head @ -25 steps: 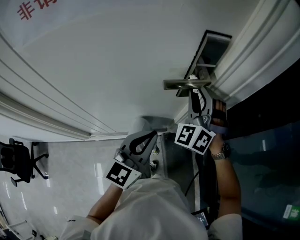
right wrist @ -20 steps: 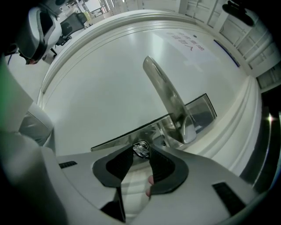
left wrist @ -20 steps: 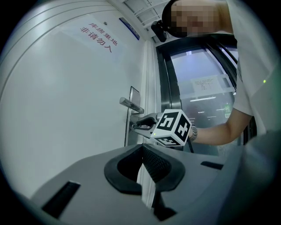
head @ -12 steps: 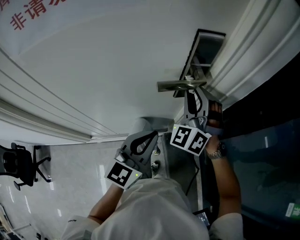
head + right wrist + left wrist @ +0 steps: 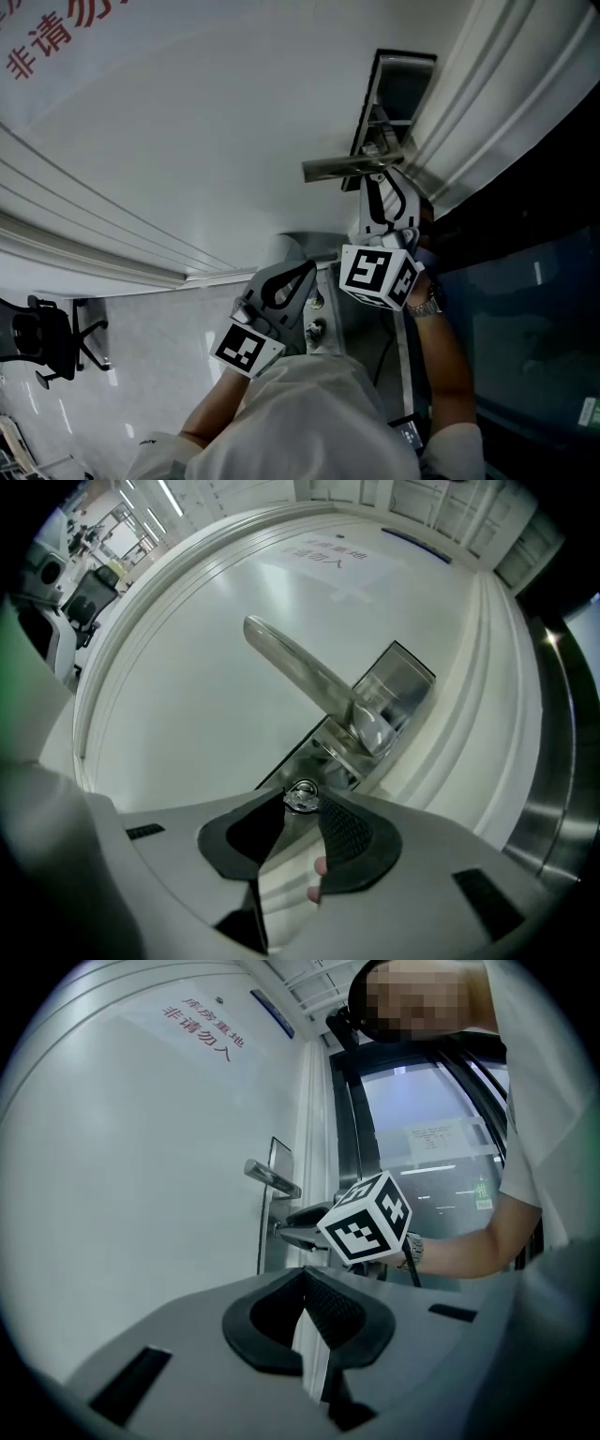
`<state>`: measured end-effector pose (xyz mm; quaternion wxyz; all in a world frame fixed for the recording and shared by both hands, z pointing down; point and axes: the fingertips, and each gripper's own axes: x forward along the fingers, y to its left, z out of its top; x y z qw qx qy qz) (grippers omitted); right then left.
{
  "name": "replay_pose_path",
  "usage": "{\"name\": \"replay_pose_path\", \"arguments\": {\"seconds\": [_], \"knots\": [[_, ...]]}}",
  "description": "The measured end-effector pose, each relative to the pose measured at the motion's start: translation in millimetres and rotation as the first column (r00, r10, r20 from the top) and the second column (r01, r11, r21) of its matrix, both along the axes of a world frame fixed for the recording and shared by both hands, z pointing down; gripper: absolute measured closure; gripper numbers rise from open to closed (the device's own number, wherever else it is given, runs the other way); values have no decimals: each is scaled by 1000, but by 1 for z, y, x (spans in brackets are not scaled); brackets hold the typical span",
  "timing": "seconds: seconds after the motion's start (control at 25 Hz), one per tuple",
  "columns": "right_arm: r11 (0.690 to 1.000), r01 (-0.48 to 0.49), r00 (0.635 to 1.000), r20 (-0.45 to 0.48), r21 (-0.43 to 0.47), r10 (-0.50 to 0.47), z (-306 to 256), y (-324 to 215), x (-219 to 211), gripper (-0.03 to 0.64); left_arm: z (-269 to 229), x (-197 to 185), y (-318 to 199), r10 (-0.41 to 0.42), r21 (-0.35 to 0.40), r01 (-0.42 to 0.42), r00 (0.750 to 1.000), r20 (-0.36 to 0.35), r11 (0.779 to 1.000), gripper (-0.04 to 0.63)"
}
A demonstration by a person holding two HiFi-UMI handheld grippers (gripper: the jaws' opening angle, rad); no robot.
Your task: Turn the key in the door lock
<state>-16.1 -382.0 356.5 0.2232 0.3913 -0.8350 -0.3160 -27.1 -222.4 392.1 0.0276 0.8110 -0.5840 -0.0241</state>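
Observation:
The key (image 5: pixel 302 797) has its small silver head in the lock below the lever handle (image 5: pixel 309 682), on the metal lock plate (image 5: pixel 398 688) of the white door (image 5: pixel 216 122). My right gripper (image 5: pixel 302 803) is shut on the key's head, with both pad tips pressed against it. In the head view the right gripper (image 5: pixel 380 186) reaches up just under the handle (image 5: pixel 342 169). My left gripper (image 5: pixel 281 286) hangs back from the door and lower, shut on nothing. In the left gripper view its tips (image 5: pixel 302 1274) meet, and the right gripper's marker cube (image 5: pixel 367 1221) sits ahead.
A dark glass panel (image 5: pixel 525 309) stands to the right of the door frame (image 5: pixel 487 103). Red characters (image 5: pixel 56 42) are printed on the door. An office chair (image 5: pixel 52 342) stands on the shiny floor at the far left.
The right gripper has rolled about its own line while staying at the lock; its marker cube now shows a different face. The left gripper has barely moved.

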Motion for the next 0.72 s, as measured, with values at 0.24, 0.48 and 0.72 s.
{"name": "replay_pose_path", "arguments": {"seconds": [0.24,0.48,0.72], "knots": [[986,47,976,-219,163,-11,4,1,-1,502,-2,-3,0,-7,2,7,1000,5,1000,589],[907,199,880,-474,372,1,11,0,-2,502,1,-3,2,-9,-9,9,1000,5,1000,589],[835,333,778,-628,439,20,16,5,-10,545,-4,-1,5,-11,9,10,1000,8,1000,589]]}}
